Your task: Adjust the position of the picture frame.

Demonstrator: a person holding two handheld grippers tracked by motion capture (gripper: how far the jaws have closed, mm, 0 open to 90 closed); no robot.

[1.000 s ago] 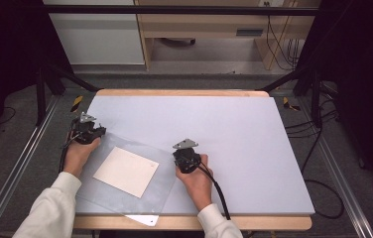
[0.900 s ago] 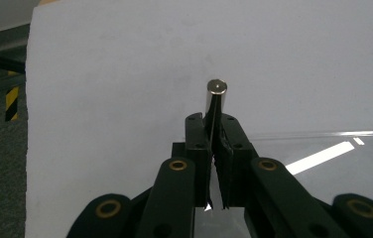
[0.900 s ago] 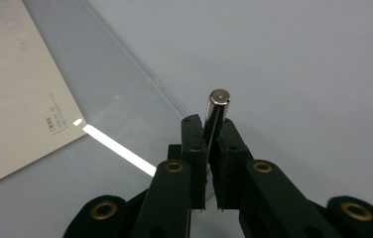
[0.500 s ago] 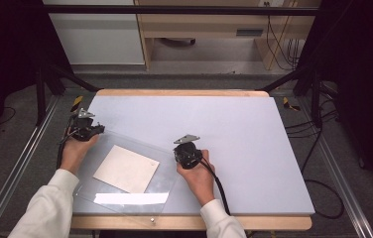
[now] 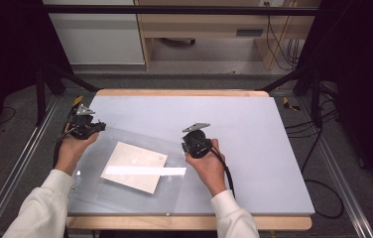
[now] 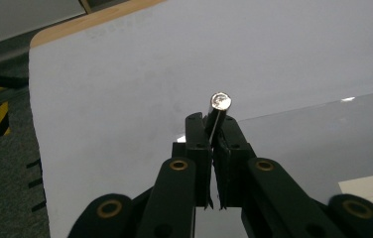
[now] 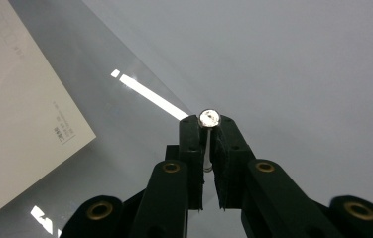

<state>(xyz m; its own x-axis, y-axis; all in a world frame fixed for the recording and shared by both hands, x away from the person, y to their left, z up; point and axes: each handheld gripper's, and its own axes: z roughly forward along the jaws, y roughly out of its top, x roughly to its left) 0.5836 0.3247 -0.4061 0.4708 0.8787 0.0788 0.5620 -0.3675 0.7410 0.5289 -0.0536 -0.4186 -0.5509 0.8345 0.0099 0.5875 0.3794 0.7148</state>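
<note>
Pinching a clear glossy sheet (image 5: 125,198) by its far corners, left tool (image 5: 86,126), right tool (image 5: 196,141); pale card (image 5: 134,166) inside

Operator: both forearms in white long sleeves, cuffs at wrists. Left gripper (image 5: 86,126): black body, grey three-cornered plate on top, black cable trailing back along forearm. Right gripper (image 5: 197,144): same black build, grey plate up top, thick black cable running past the sleeve. Left gripper view: two matte black jaws, flat pads, linkage arms w/ brass-coloured pivot rings, two per side. Right gripper view: identical black jaws and linkage, same brass rings, small screw holes in pad faces. No markings or labels legible.
</note>
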